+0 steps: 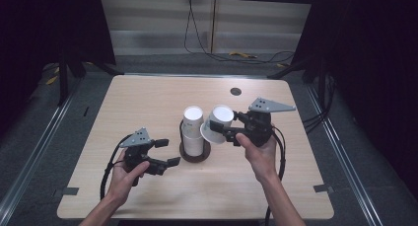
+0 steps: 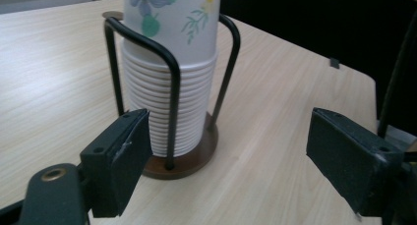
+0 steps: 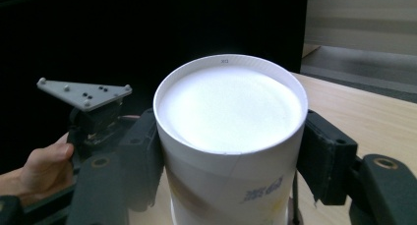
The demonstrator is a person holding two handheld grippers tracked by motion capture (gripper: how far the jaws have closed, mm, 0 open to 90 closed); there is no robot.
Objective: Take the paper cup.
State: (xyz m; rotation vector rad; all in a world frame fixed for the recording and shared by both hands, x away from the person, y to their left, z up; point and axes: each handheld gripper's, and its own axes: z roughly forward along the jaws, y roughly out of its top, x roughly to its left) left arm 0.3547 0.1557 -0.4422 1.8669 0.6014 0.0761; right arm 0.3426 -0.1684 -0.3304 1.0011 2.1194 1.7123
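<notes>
A stack of white paper cups (image 1: 192, 127) stands upside down in a black wire holder (image 1: 185, 149) with a round brown base, mid-table. In the left gripper view the top cup (image 2: 172, 18) has a flower print, and the holder's wire (image 2: 169, 82) runs down in front of the stack. My left gripper (image 1: 167, 152) is open just left of the holder, jaws wide apart and nothing between them (image 2: 231, 156). My right gripper (image 1: 224, 126) is shut on a single white cup (image 1: 221, 115), tilted, bottom up, just right of the stack. Both pads press on that cup's wall (image 3: 231, 185).
The wooden table (image 1: 148, 102) has a small dark round hole (image 1: 235, 91) at the back right. Cables (image 1: 197, 43) lie on the floor beyond the far edge. The person's other hand and the left gripper (image 3: 88, 112) appear at the left of the right gripper view.
</notes>
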